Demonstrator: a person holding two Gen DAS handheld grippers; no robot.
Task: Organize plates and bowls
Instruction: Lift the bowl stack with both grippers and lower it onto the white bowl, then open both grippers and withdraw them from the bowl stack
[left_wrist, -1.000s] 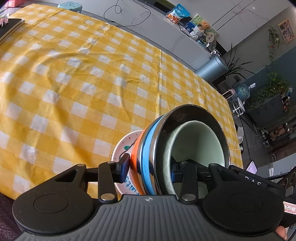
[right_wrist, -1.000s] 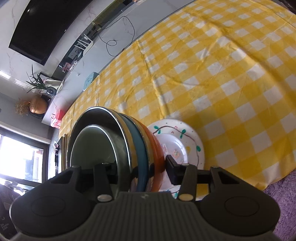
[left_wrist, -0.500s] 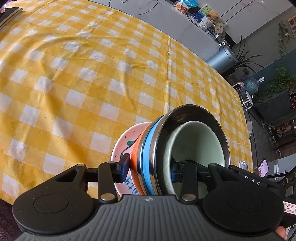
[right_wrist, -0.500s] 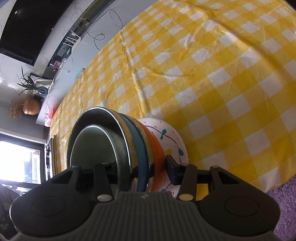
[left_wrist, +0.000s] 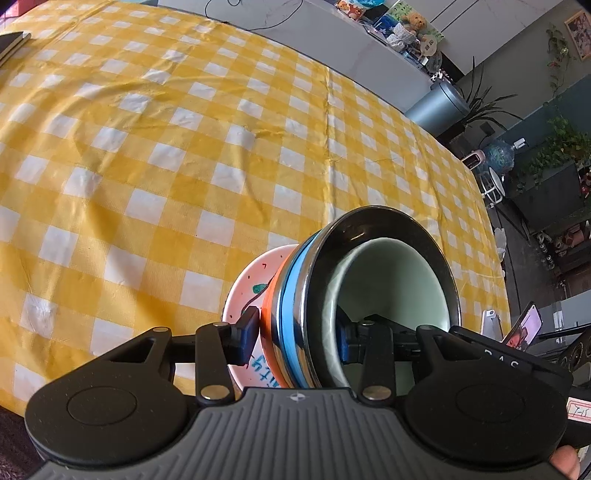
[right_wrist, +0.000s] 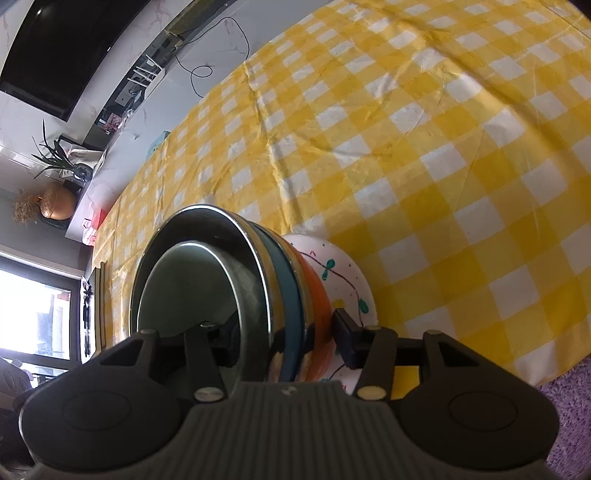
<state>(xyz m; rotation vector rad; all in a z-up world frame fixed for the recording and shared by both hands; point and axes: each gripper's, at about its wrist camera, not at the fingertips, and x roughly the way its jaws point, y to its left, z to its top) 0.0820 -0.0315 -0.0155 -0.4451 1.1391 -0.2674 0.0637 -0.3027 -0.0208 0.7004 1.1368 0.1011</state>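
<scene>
My left gripper (left_wrist: 295, 338) and right gripper (right_wrist: 280, 330) both clamped the nested stack (left_wrist: 354, 295) by opposite rims — it sat between them, over the painted plate (right_wrist: 347, 273).

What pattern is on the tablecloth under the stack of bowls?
The tablecloth has a yellow and white checked pattern, clearest in the left wrist view.

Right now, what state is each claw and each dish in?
Left claw: shut on the stack's rims.
Right claw: shut on the same stack, opposite side.
Painted plate: bottom of stack.
Orange bowl: nested on the plate.
Blue bowl: nested in the orange one.
Steel bowl: nested in the blue one.
Pale green bowl: innermost, empty.
Checked tablecloth: wrinkled.
</scene>
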